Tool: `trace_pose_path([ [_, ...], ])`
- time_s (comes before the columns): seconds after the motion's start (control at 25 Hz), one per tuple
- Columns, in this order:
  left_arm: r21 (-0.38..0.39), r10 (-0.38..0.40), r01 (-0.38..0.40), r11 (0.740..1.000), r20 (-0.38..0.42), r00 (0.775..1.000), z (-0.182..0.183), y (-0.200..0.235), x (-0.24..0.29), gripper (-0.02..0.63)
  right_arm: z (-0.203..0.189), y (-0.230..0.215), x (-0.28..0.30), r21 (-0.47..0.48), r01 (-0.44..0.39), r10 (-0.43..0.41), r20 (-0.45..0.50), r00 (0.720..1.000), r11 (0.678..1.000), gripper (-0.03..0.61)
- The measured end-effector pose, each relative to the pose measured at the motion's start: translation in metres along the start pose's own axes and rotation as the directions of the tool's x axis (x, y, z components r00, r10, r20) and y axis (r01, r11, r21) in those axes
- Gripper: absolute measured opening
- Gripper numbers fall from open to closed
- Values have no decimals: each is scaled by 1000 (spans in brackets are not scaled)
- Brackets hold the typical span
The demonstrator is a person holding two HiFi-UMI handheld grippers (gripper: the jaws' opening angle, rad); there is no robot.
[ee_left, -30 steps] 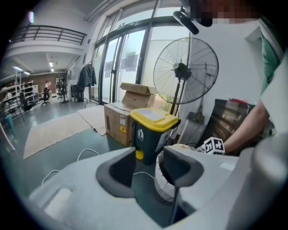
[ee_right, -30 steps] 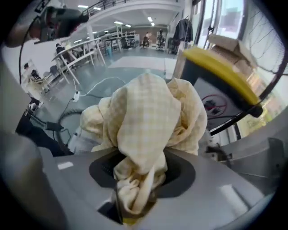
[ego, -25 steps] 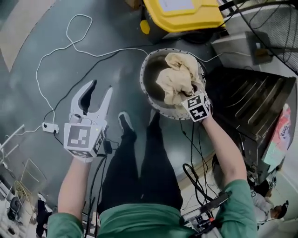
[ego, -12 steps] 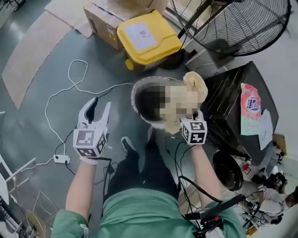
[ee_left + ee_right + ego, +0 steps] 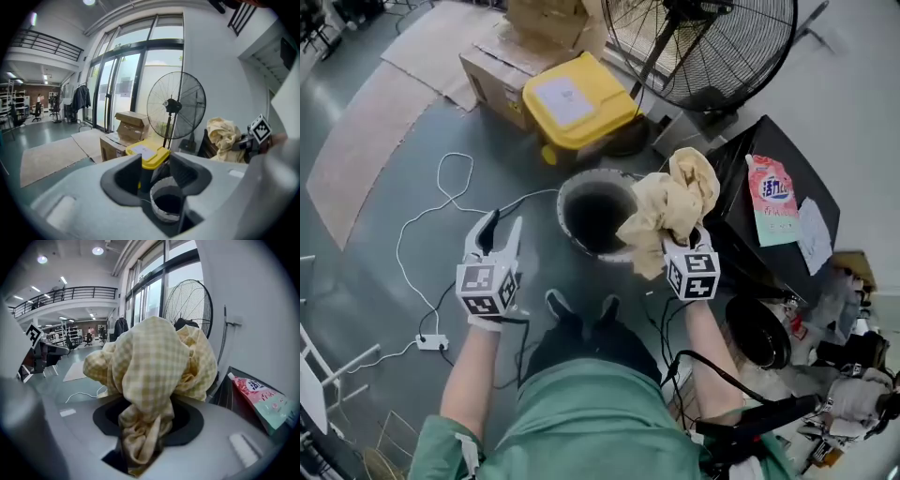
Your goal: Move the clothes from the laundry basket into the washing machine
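My right gripper (image 5: 680, 239) is shut on a bunched yellow checked cloth (image 5: 670, 208), held up in the air beside the round laundry basket (image 5: 574, 186) on the floor. In the right gripper view the checked cloth (image 5: 150, 380) fills the jaws and hides the fingertips. The basket's inside looks dark, with nothing I can make out in it. My left gripper (image 5: 492, 230) hangs open and empty to the left of the basket; its view shows the laundry basket (image 5: 168, 205) between the jaws far below. The black washing machine (image 5: 773, 150) stands at the right.
A yellow-lidded bin (image 5: 574, 101) and cardboard boxes (image 5: 534, 33) stand behind the basket, a big floor fan (image 5: 703, 42) at the back. A pink detergent pouch (image 5: 773, 197) lies on the machine. White cable (image 5: 441, 202) and a power strip (image 5: 431, 342) cross the floor at left.
The right gripper lifted the checked cloth up out of the basket and toward the right; the basket now looks dark inside. The left gripper rose too, still open.
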State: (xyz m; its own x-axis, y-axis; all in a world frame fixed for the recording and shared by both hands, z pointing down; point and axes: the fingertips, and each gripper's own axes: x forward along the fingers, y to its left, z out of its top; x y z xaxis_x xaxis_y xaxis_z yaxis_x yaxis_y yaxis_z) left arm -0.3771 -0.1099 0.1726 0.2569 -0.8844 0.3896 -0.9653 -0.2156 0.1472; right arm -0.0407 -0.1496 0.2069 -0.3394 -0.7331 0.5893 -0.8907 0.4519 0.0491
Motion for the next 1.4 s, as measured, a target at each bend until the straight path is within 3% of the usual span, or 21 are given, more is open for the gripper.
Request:
trace_pose_path([
  [0.2,27,2,-1,1000,-5,1000,3,-22,-11,184,-21,-10,-22,38,11,-11,-2,1000,999,176],
  [0.4,66,-23,24,998,-16,1000,0,-73,-12,183,-51,-33,-54,51,22,-22,5,1000,998,176],
  [0.64,112,-80,84,990,-37,996,-20,-179,-10,183,-115,-78,-118,88,31,-32,2,999,996,176],
  [0.88,149,-139,146,978,-56,989,-56,-315,-23,183,-193,-134,-195,127,43,-43,-4,999,991,176],
  [1.12,155,-195,210,965,-102,975,-91,-425,-43,183,-261,-179,-255,143,52,-46,-47,998,988,178],
  [1.4,163,-226,250,954,-152,962,-113,-456,-53,181,-316,-202,-292,174,109,-88,-127,988,979,178],
])
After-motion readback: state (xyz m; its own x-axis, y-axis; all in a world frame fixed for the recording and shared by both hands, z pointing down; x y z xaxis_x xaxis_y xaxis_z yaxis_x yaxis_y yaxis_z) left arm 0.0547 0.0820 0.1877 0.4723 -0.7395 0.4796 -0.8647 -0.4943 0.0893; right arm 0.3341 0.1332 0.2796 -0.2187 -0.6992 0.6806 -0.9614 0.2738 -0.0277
